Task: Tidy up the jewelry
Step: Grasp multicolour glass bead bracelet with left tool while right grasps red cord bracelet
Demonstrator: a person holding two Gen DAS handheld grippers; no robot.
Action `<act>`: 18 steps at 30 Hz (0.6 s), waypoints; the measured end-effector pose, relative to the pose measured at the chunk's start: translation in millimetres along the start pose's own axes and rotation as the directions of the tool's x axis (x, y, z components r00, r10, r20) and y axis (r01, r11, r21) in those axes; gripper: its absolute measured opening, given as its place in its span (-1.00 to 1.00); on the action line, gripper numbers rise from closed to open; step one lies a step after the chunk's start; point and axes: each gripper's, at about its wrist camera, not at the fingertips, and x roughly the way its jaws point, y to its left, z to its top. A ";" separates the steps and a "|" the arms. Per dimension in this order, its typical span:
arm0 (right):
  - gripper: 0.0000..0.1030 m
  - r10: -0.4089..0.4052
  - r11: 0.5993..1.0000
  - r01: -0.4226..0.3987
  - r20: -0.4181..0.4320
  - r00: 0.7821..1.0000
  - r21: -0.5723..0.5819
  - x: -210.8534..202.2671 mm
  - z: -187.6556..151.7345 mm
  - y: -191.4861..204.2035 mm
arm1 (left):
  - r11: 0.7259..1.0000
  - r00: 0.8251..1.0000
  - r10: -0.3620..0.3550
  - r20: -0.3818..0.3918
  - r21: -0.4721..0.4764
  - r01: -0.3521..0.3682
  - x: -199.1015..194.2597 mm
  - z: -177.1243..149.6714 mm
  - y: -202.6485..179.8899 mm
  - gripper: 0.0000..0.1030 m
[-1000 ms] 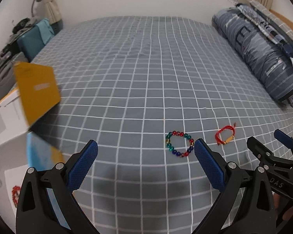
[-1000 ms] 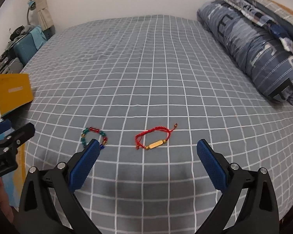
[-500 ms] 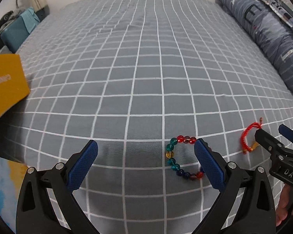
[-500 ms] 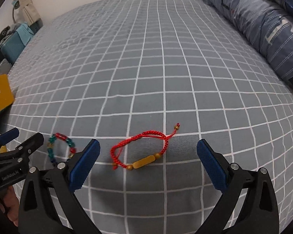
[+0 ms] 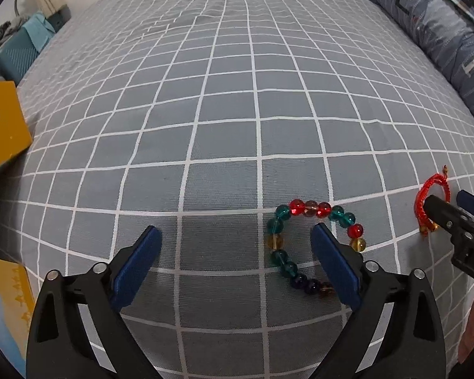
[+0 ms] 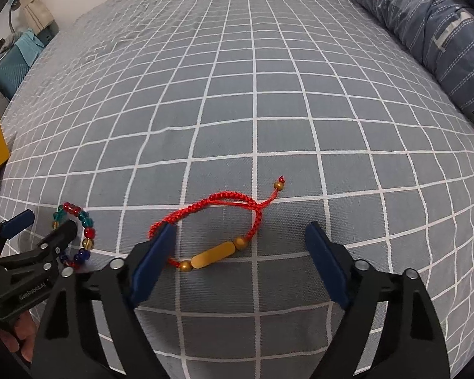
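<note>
Blue-padded fingers of both grippers, left [image 5: 233,249] and right [image 6: 240,246], are closing, still spread, over a bead bracelet [image 5: 312,246] and a red cord bracelet [image 6: 215,227] on the bed [image 5: 224,110].

Beaded bracelet [image 5: 312,243] partly hidden behind left gripper's finger [image 5: 336,265] (its near-right beads)
</note>
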 end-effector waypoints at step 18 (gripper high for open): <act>-0.84 -0.032 0.997 0.030 -0.036 0.999 -0.065 1.3 4.2 10.1 | 0.998 0.999 -0.031 -0.037 0.057 0.033 -18.6 -10.1 -23.2 -0.81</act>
